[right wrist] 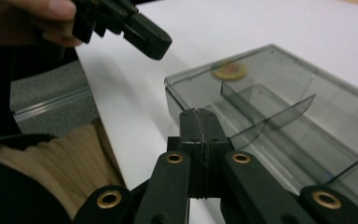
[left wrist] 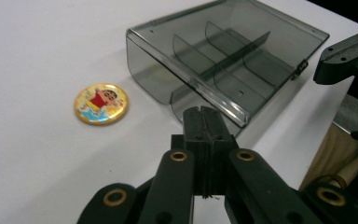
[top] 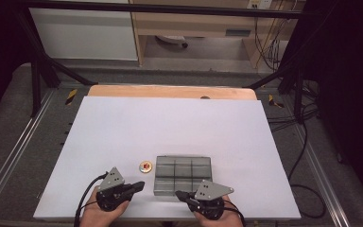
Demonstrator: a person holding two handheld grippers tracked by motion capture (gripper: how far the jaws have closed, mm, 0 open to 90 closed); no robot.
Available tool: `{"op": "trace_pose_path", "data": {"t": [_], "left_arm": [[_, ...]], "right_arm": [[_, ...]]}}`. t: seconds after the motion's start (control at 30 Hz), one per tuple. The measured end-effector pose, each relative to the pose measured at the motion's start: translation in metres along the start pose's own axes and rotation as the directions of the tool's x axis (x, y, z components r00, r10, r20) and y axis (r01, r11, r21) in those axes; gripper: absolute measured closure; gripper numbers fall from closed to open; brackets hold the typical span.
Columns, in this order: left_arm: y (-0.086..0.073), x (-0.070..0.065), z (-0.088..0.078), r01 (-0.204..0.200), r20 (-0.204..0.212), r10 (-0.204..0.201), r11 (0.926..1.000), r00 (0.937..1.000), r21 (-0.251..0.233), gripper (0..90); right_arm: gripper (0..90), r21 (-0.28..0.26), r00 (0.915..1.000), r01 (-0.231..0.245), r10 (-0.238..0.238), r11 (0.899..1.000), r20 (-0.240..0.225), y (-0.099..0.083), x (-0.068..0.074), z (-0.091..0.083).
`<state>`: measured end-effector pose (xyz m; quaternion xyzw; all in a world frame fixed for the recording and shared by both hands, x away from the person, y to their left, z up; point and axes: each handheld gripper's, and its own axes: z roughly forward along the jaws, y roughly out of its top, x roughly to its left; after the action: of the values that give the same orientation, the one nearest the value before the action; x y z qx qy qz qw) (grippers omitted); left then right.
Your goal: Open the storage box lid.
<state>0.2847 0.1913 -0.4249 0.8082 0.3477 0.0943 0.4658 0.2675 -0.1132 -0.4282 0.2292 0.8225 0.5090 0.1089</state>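
While both grippers, left (top: pixel 139 185) and right (top: pixel 179 194), rest pressed together, empty, the badge (top: pixel 145 167) awaits; spreading precedes opening the box (top: pixel 183 174).

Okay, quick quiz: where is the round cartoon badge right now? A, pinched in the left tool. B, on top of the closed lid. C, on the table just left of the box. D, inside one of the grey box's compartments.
C: the badge lies flat on the white table, apart from the box and beside its left wall; the left tool is shut on nothing.
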Motion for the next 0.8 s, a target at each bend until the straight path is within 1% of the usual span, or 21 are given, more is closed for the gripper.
{"op": "trace_pose_path", "data": {"t": [0.03, 0.07, 0.13, 0.17, 0.23, 0.27, 0.33, 0.4, 0.43, 0.47, 0.6, 0.67, 0.7, 0.8], "left_arm": [[-0.001, -0.001, 0.002, -0.005, 0.009, 0.005, 0.9999, 0.9999, 0.013, 89.7], [-0.002, -0.003, 0.004, -0.008, 0.016, 0.008, 0.9995, 0.9998, 0.029, 89.7], [-0.004, -0.006, 0.008, -0.022, 0.027, 0.021, 0.9980, 0.9994, 0.059, 89.7], [-0.005, -0.007, 0.008, -0.027, 0.031, 0.025, 0.9975, 0.9992, 0.066, 89.7], [-0.006, -0.008, 0.008, -0.030, 0.041, 0.028, 0.9973, 0.9988, 0.066, 89.7], [-0.006, -0.009, 0.008, -0.032, 0.045, 0.029, 0.9973, 0.9986, 0.066, 89.7], [-0.006, -0.009, 0.008, -0.038, 0.059, 0.034, 0.9967, 0.9977, 0.072, 89.7], [-0.005, -0.010, 0.008, -0.043, 0.076, 0.038, 0.9969, 0.9964, 0.066, 89.7], [-0.004, -0.011, 0.008, -0.053, 0.084, 0.048, 0.9967, 0.9953, 0.062, 89.7], [-0.004, -0.011, 0.008, -0.059, 0.088, 0.054, 0.9967, 0.9947, 0.056, 89.7], [-0.004, -0.014, 0.011, -0.078, 0.084, 0.071, 0.9943, 0.9939, 0.073, 89.8], [-0.005, -0.015, 0.012, -0.077, 0.080, 0.070, 0.9940, 0.9943, 0.079, 89.8], [-0.005, -0.015, 0.013, -0.083, 0.080, 0.076, 0.9930, 0.9939, 0.084, 89.8], [-0.005, -0.017, 0.016, -0.085, 0.071, 0.079, 0.9928, 0.9943, 0.084, 89.8]], "right_arm": [[90.0, 0.006, 1.0000, -0.002, 0.002, 1.000, -0.002, -0.001, 0.000, 0.000], [90.0, 0.023, 0.9999, -0.013, 0.013, 1.000, -0.001, -0.005, 0.001, 0.001], [90.0, 0.030, 0.9998, -0.022, 0.022, 0.999, -0.002, -0.007, 0.001, 0.001], [90.0, 0.038, 0.9997, -0.026, 0.026, 0.999, -0.003, -0.009, 0.001, 0.001], [90.0, 0.048, 0.9994, -0.033, 0.033, 0.998, -0.004, -0.012, 0.002, 0.001], [90.0, 0.052, 0.9990, -0.044, 0.044, 0.998, -0.004, -0.015, 0.002, 0.001], [90.0, 0.054, 0.9990, -0.045, 0.045, 0.998, -0.003, -0.016, 0.002, 0.001], [90.0, 0.065, 0.9971, -0.075, 0.075, 0.995, -0.003, -0.019, 0.001, 0.000], [89.8, 0.076, 0.9951, -0.098, 0.098, 0.992, 0.005, -0.022, 0.000, 0.000], [89.9, 0.082, 0.9945, -0.104, 0.104, 0.991, 0.012, -0.023, -0.001, -0.001], [90.0, 0.090, 0.9940, -0.107, 0.105, 0.990, 0.029, -0.026, -0.004, -0.002], [90.0, 0.089, 0.9936, -0.109, 0.106, 0.990, 0.039, -0.026, -0.006, -0.004], [90.0, 0.089, 0.9936, -0.109, 0.106, 0.990, 0.039, -0.026, -0.006, -0.004], [90.0, 0.086, 0.9942, -0.102, 0.098, 0.991, 0.045, -0.026, -0.007, -0.005]]}}
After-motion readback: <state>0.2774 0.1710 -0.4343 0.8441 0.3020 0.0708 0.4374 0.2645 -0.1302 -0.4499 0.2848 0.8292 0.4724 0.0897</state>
